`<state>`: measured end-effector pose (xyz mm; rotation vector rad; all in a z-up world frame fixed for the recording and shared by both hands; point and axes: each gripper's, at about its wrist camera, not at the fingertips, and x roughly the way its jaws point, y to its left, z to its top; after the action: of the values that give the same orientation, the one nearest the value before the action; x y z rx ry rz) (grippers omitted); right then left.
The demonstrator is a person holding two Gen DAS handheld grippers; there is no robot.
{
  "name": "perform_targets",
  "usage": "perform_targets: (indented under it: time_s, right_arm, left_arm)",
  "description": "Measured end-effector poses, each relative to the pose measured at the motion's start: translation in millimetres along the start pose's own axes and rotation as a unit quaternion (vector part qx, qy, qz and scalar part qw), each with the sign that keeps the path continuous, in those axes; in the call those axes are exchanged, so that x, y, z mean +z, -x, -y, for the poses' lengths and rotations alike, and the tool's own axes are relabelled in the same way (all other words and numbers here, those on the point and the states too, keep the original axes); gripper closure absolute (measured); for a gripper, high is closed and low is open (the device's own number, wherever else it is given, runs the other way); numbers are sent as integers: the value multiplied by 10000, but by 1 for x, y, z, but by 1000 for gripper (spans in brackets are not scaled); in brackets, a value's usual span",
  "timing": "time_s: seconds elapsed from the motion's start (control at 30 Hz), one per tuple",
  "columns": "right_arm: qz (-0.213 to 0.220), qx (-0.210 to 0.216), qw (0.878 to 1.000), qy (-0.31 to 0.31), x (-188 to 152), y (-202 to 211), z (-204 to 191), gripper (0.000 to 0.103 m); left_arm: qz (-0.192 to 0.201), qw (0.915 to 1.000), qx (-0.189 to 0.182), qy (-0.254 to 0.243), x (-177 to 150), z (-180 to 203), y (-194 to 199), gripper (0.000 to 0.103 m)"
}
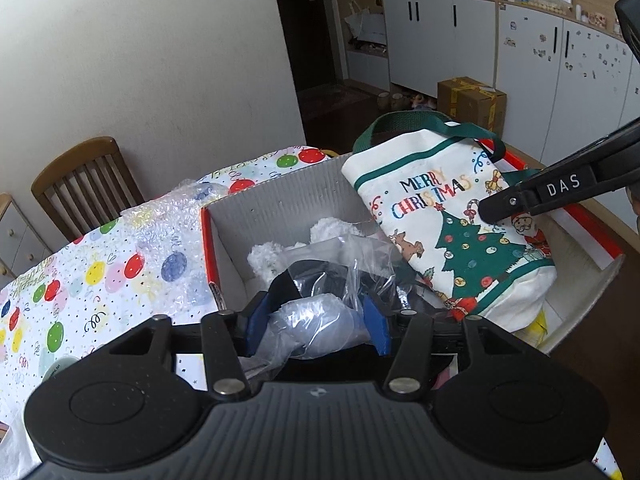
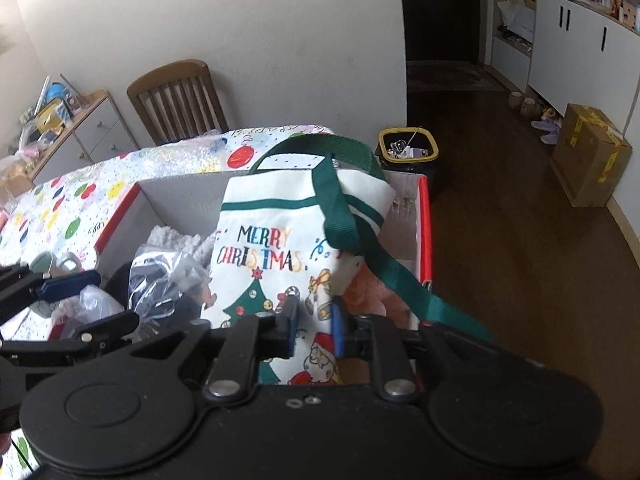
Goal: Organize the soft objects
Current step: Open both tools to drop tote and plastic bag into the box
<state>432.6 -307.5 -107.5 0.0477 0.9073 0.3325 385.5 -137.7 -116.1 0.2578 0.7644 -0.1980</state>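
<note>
Tote bag: white, green straps, multicolour "MERRY CHRISTMAS" print, green tree. Box: red outside, grey inside. Worktop cover: white, coloured baubles.

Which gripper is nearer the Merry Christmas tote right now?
Right. The right gripper is clamped on the Christmas tote near its lower printed part. The left gripper sits beside the tote, closed around a clear plastic bag.
</note>
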Motion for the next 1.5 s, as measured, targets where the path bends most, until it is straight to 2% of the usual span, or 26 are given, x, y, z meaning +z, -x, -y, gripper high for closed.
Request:
perform_targets:
  time_s: [0.2, 0.6, 0.8, 0.87, 1.03, 1.13, 1.2, 1.43, 1.5]
  right_arm:
    - [14, 72, 10000, -64, -3, 7, 5, 72]
    - [150, 316, 9994, -31, -10, 41, 1, 64]
    - [327, 428, 9985, 78, -14, 65, -8, 54]
    - [413, 440, 9980, 170, -14, 74, -13, 48]
    - [558, 542, 9964, 339, -16, 92, -28, 42]
    - [636, 650, 9950, 406, -17, 101, -38, 40]
    - [667, 711, 9941, 472, -18, 106, -45, 38]
    - [800, 998, 9894, 688, -22, 117, -75, 21]
    - [814, 1063, 9879, 782, -23, 118, -87, 19]
  left_arm:
    - [73, 9999, -131, 29, -1, -1, 4, 36]
    - [215, 9983, -368, 387, -5, -7, 31, 31]
    - [370, 9971, -416, 510, -6, -10, 54, 31]
    - [442, 9965, -454, 551, -6, -11, 63, 31]
    - [653, 9949, -489, 600, -8, -15, 91, 31]
    - [733, 9941, -470, 650, -11, -18, 105, 24]
    - [804, 9932, -468, 707, -14, -22, 115, 23]
    - [890, 9908, -383, 942, -30, -39, 141, 19]
    - [915, 9899, -340, 1027, -36, -47, 148, 18]
